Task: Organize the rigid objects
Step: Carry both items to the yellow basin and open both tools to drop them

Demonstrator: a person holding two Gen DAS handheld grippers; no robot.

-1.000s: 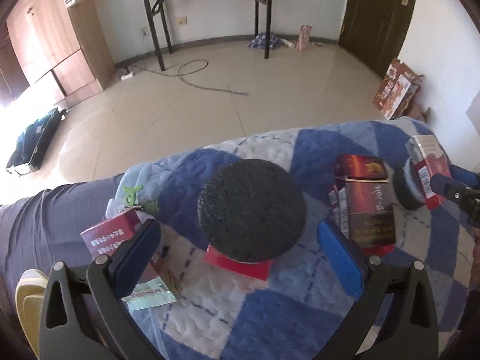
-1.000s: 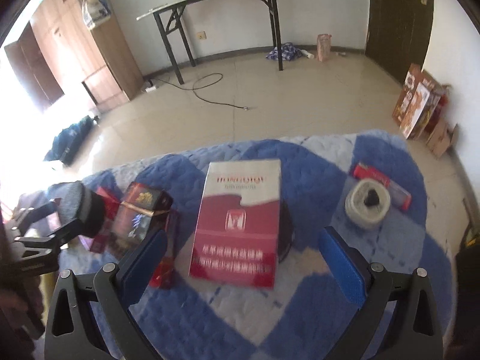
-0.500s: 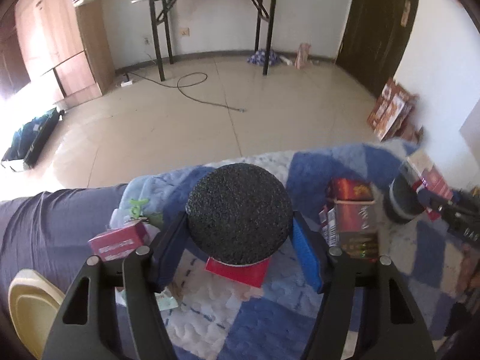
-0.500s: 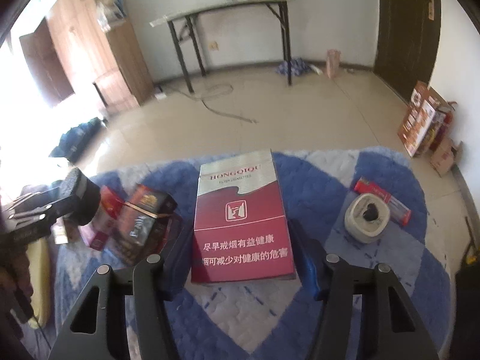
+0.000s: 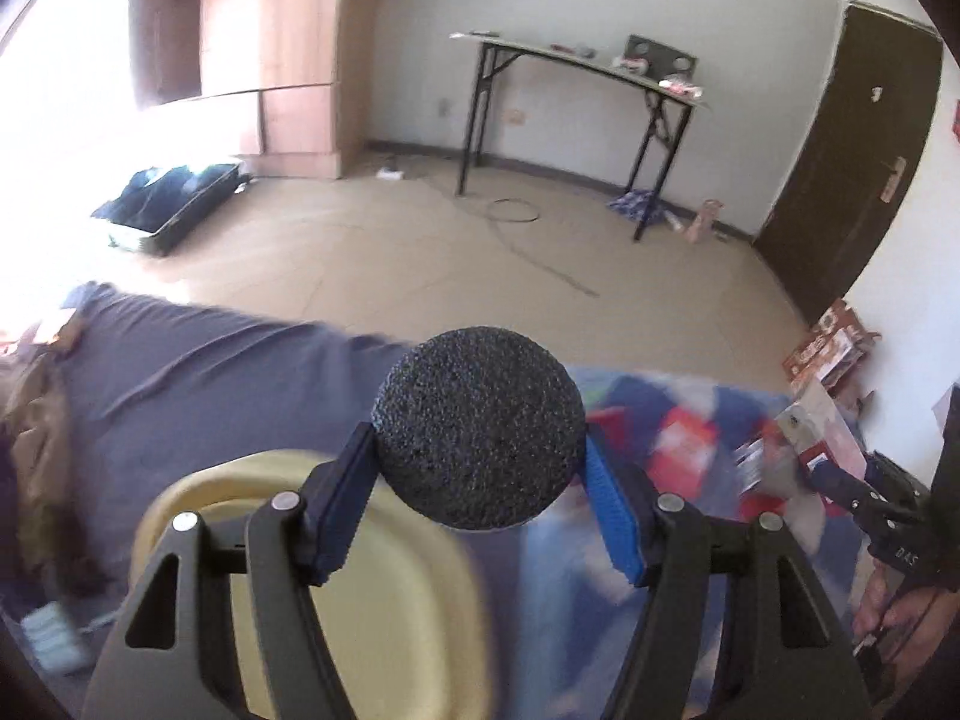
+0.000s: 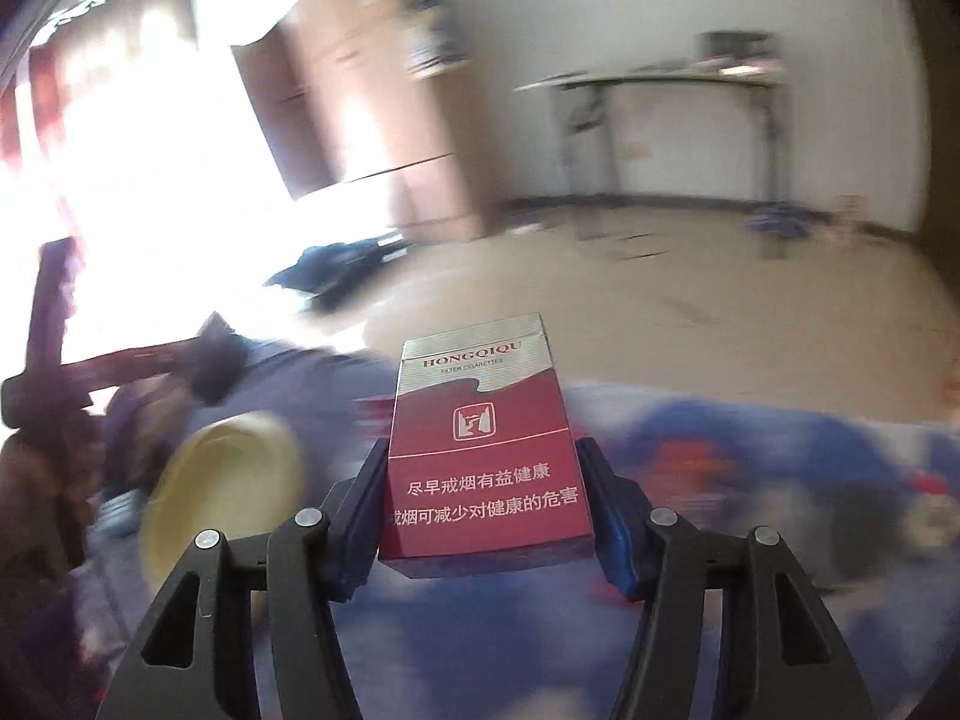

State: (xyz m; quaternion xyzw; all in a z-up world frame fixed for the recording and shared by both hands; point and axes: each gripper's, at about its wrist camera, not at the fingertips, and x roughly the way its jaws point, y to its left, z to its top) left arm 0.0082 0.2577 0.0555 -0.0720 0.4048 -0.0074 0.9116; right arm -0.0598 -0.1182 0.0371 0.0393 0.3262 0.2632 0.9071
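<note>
My left tool (image 5: 480,516) grips a black foam ball (image 5: 478,427) above a yellow basin (image 5: 336,588). My right tool (image 6: 483,516) clamps a red cigarette pack (image 6: 483,450), raised level over the blue quilt (image 6: 750,450).

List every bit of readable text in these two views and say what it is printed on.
"HONGQIQU" – top band of the red cigarette pack clamped in the right gripper.
"FILTER CIGARETTES" – just under it.
"尽早戒烟有益健康" – pack's lower face.
"戒烟可减少对健康的危害" – line below, first character partly hidden.
Boxes by the wall: too blurred.
</note>
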